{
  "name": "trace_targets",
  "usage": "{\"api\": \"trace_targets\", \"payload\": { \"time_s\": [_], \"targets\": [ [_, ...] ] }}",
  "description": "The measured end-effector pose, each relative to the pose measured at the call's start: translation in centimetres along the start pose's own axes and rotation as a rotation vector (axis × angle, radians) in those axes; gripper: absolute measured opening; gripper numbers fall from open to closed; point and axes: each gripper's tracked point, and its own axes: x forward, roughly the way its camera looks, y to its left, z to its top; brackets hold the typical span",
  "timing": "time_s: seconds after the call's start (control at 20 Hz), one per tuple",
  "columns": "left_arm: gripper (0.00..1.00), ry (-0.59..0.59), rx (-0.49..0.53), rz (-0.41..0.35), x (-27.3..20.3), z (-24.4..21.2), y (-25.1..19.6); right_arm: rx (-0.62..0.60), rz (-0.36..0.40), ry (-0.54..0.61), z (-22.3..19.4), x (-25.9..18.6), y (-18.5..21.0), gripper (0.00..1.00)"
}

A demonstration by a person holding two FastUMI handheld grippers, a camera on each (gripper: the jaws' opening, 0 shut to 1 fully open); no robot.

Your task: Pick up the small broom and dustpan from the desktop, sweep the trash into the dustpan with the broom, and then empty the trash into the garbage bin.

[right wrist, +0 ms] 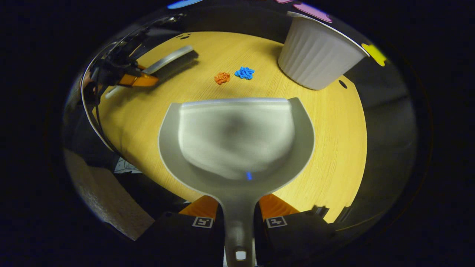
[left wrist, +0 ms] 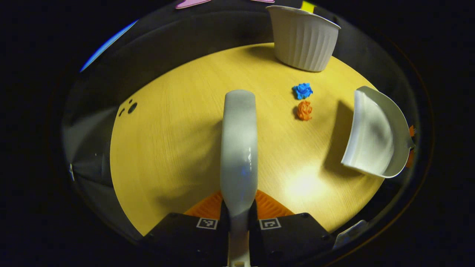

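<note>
Gripping the small broom (left wrist: pixel 239 148) by its pale grey handle, the left gripper (left wrist: pixel 239 215) has both fingers pressed on it. Right gripper (right wrist: pixel 237 217) clamps the light grey dustpan (right wrist: pixel 237 137), lip toward 12 o'clock. Crumpled orange scrap (right wrist: pixel 222 78) and blue scrap (right wrist: pixel 244 73) lie side by side on the wooden desktop (right wrist: pixel 334 141); white ribbed garbage bin (right wrist: pixel 315 55) at 1 o'clock.

Glossy plastic dustpan (right wrist: pixel 237 137), wood-grain desktop (right wrist: pixel 334 148)
</note>
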Motion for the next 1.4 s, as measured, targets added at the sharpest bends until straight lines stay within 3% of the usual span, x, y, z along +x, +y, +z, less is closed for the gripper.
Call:
{"api": "trace_targets", "payload": {
  "time_s": [0.1,0.2,0.4,0.65,0.9,1.15,1.25,1.4],
  "targets": [
    [0.25,-0.023,0.043,-0.002,0.6,2.6,-0.2,-0.017,0.007,0.059,0.1,0.3,-0.6,0.33],
    [0.27,-0.030,0.088,-0.010,1.5,4.8,-0.7,-0.014,0.014,0.096,0.4,0.9,-1.2,0.40],
    [0.26,-0.003,0.153,-0.033,4.0,7.7,-2.2,-0.007,0.028,0.129,0.9,1.8,-1.9,0.36],
    [0.24,0.036,0.206,-0.062,6.4,8.5,-4.2,0.000,0.056,0.138,1.2,2.2,-2.0,0.40],
    [0.26,0.046,0.245,-0.132,6.8,9.2,-6.5,-0.011,0.078,0.130,1.7,3.0,-2.4,0.36],
    [0.27,0.072,0.272,-0.271,5.6,8.5,-10.1,-0.021,0.087,0.113,2.0,3.4,-2.7,0.37],
    [0.26,0.110,0.247,-0.350,4.1,7.8,-11.3,-0.023,0.089,0.103,1.9,3.6,-2.7,0.40],
    [0.24,0.154,0.226,-0.445,2.8,6.6,-13.7,-0.032,0.092,0.087,1.8,3.9,-2.8,0.36]
  ]
}}
